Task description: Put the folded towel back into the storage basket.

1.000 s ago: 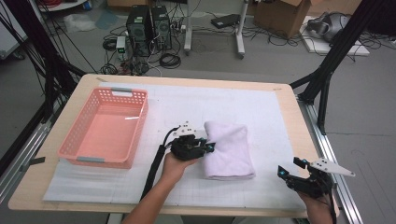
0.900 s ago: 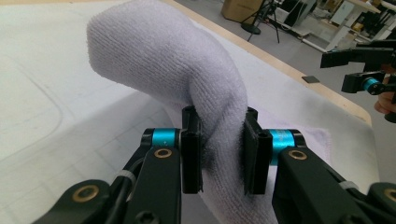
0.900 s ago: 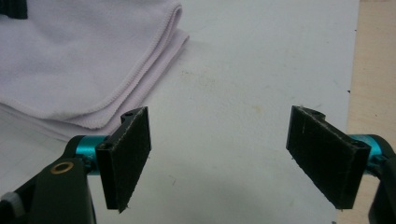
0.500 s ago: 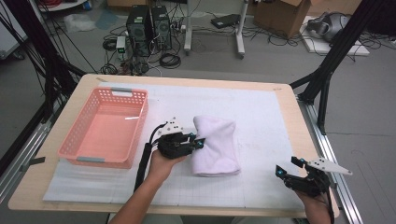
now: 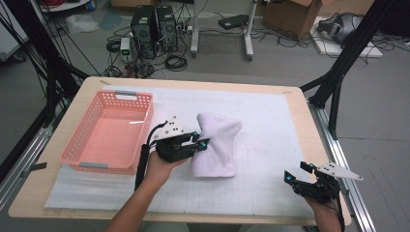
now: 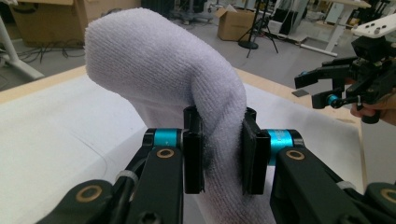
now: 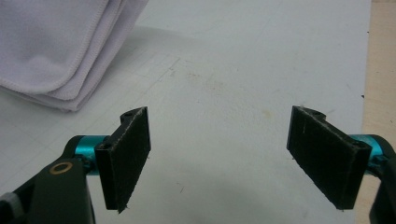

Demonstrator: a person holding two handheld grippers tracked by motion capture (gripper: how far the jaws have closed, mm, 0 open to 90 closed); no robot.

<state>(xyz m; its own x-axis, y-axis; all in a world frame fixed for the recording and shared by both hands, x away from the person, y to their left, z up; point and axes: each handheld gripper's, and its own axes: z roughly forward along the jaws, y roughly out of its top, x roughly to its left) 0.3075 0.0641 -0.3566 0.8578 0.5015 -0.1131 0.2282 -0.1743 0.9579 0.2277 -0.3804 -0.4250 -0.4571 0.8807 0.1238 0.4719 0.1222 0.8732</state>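
1. The left gripper (image 5: 202, 143) sat at the centre of the high view, its jaws pinching a fold of the white towel (image 5: 216, 145).
2. The towel's far end stood lifted off the white mat (image 5: 270, 125), just right of the pink basket (image 5: 107, 133).
3. The right gripper (image 5: 296, 175) hovered at lower right, jaws spread wide, well apart from the towel.

Even, bright overhead light; soft shadows; high view slightly soft; perhaps mild edge distortion
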